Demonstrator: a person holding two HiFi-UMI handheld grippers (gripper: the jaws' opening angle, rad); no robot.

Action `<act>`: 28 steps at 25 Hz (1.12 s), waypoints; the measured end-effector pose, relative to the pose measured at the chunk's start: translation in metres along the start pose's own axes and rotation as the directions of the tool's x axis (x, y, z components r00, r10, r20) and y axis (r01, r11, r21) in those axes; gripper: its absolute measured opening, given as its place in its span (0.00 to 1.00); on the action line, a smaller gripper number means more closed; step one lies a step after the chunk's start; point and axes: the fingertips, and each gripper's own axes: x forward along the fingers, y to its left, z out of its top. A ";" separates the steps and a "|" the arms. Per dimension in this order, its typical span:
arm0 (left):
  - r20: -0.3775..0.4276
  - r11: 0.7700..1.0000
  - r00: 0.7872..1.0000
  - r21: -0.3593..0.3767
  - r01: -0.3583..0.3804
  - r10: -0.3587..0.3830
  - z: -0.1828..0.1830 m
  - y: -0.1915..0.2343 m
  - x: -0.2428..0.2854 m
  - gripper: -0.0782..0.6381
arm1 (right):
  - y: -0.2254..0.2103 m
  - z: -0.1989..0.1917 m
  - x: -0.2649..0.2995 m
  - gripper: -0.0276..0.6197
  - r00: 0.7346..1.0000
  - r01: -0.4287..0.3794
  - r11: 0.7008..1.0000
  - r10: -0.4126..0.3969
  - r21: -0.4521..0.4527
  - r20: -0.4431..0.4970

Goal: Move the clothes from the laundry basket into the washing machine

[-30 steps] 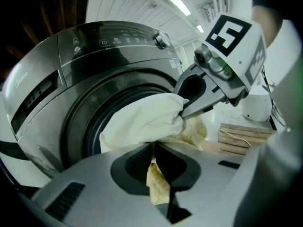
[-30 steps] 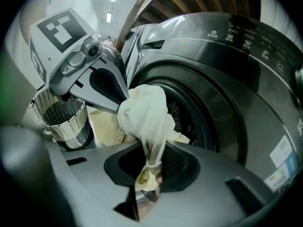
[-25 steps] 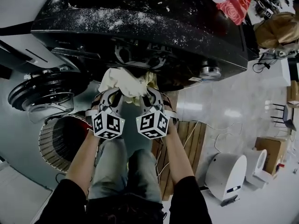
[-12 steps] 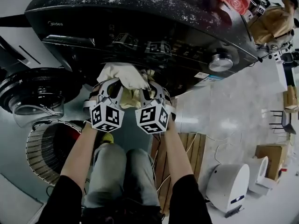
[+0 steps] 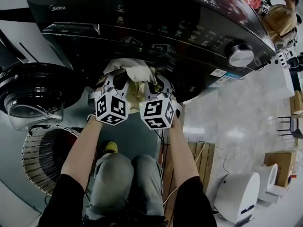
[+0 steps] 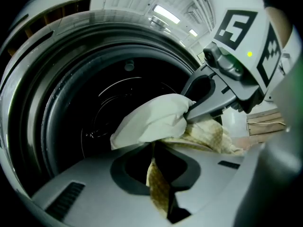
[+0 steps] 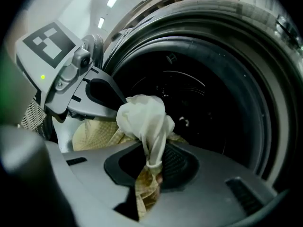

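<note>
A bundle of clothes, a cream-white piece (image 5: 137, 71) wrapped with a yellow checked cloth (image 5: 136, 90), hangs between both grippers at the mouth of the black washing machine (image 5: 142, 22). My left gripper (image 5: 115, 82) and right gripper (image 5: 158, 85) are side by side, each shut on the bundle. In the left gripper view the checked cloth (image 6: 158, 193) is pinched in the jaws and the white piece (image 6: 154, 119) bulges ahead, before the dark drum (image 6: 109, 98). The right gripper view shows the white piece (image 7: 144, 119) and checked cloth (image 7: 147, 195) the same way, facing the drum (image 7: 199, 93).
The round machine door (image 5: 28, 96) stands open at the left. A wicker laundry basket (image 5: 45, 160) sits on the floor at the lower left, beside the person's knees. A wooden pallet (image 5: 199, 160) and a white device (image 5: 241, 195) lie to the right.
Both grippers have moved together with the bundle forward and down to the drum opening. The machine's front now fills more of the head view.
</note>
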 end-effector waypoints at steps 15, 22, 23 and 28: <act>0.029 0.999 0.999 0.003 -0.038 0.038 -0.017 0.026 0.057 0.17 | -0.018 -0.003 0.056 0.16 0.998 0.050 0.999 -0.050 0.014 0.041; 0.030 0.997 0.997 -0.037 -0.065 0.066 -0.020 0.040 0.081 0.17 | -0.031 0.000 0.081 0.16 0.996 0.067 0.998 -0.068 0.022 0.055; 0.025 0.997 0.997 -0.044 -0.068 0.069 -0.021 0.041 0.083 0.17 | -0.031 -0.001 0.084 0.16 0.996 0.069 0.998 -0.069 0.013 0.053; 0.008 0.996 0.998 -0.072 -0.061 0.061 -0.028 0.040 0.094 0.17 | -0.033 -0.008 0.096 0.17 0.997 0.066 0.998 -0.067 0.023 0.032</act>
